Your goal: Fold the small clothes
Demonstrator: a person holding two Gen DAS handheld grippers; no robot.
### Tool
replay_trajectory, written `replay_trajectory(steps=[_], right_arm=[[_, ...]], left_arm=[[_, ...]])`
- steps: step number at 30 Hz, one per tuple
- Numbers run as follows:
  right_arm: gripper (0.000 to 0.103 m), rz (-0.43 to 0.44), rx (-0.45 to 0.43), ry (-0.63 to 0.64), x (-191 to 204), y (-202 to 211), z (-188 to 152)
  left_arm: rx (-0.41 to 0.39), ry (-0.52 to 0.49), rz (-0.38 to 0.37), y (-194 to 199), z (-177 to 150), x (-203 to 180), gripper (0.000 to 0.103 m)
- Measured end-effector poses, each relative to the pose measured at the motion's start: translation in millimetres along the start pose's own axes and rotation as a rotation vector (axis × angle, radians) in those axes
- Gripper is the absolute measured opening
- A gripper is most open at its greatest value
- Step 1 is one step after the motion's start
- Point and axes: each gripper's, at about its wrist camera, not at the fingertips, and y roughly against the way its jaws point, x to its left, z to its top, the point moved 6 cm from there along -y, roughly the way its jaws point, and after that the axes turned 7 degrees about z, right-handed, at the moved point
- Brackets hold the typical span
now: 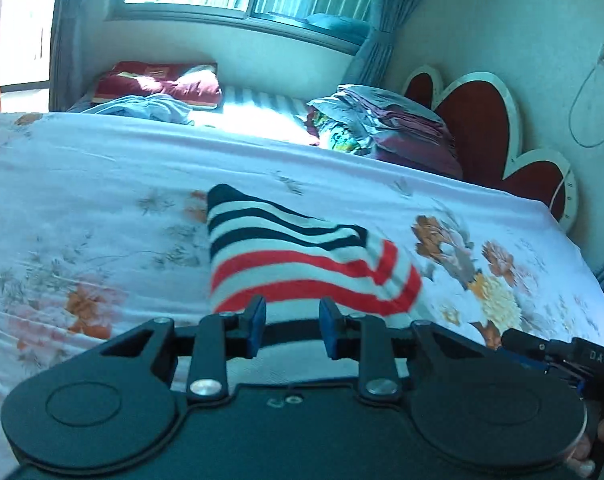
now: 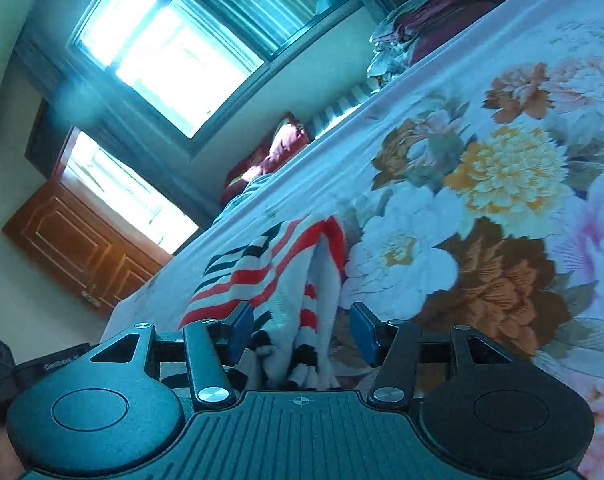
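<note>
Currently, step: a fold of the striped garment (image 1: 297, 252) is judged to be under way.
Left gripper (image 1: 292, 330): seen spread, nothing pinched, garment just beyond it at frame centre.
Right gripper (image 2: 300, 334): seen spread, bunched cloth (image 2: 302, 304) lying between the fingers, unclamped.
Advice: both corners should be pinched evenly before lifting.
Room: floral bedsheet (image 1: 101, 168) lies open left and right; folded pile (image 1: 382, 120) upper right should be avoided.
</note>
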Motion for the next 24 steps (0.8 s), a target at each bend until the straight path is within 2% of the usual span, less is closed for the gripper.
replay_trajectory(steps=[3,9,10,11,12,15,19,24], right_arm=[[0.054,-0.017,0.039,0.026,6,-30,6],[0.054,-0.045,0.101,0.022,-3,-81,14],[0.048,-0.042,0.114,0.018,-5,-88,13],[0.029,-0.037,0.127,0.012,-6,-95,11],[0.023,-0.054,0.135,0.016,-6,-99,8],[0.016,-0.061,0.100,0.065,2,-95,0],[0.015,-0.114,0.053,0.161,17,-78,-12],[0.015,-0.159,0.044,0.215,16,-80,-16]], left_arm=[[0.025,-0.025,-0.013,-21,13,6,0.022],[0.078,-0.084,-0.070,-48,8,13,0.022],[0.082,-0.091,-0.077,-51,6,14,0.023],[0.084,-0.103,-0.079,-54,5,15,0.023],[0.086,-0.122,-0.082,-57,4,16,0.022],[0.074,-0.187,-0.081,-61,1,15,0.022],[0.045,-0.265,-0.111,-58,0,7,0.020],[0.044,-0.269,-0.126,-65,0,5,0.020]])
